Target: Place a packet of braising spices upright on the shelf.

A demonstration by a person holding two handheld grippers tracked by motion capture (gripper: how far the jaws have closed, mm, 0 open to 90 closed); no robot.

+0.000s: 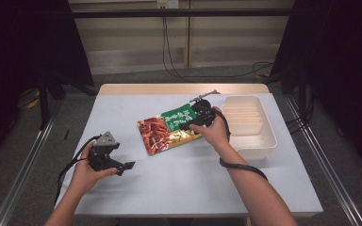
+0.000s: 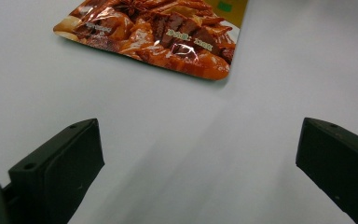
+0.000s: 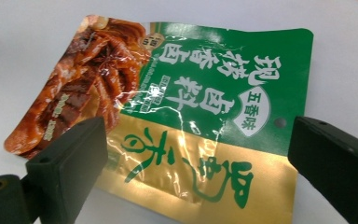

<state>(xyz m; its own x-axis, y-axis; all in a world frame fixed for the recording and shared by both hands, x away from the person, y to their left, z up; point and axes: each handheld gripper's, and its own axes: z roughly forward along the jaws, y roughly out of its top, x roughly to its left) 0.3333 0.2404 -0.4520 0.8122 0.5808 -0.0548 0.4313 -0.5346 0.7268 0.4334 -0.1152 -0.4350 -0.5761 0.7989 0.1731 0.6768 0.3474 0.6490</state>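
A flat food pouch (image 1: 167,128), printed red, green and gold, lies on the pale table (image 1: 179,174) near its middle. My right gripper (image 1: 188,125) hovers over the pouch's right end, jaws open. In the right gripper view the pouch (image 3: 200,116) spreads between and beyond the wide-apart jaws (image 3: 196,163), which grip nothing. My left gripper (image 1: 125,168) is held open near the table's front left, well short of the pouch. In the left gripper view the pouch's red end (image 2: 158,37) lies far ahead of the open gripper (image 2: 200,163).
A white plastic bin (image 1: 250,125) with divider ribs stands at the table's right side, just right of my right hand. Black cables trail on the floor behind the table. Dark curtains hang at both sides.
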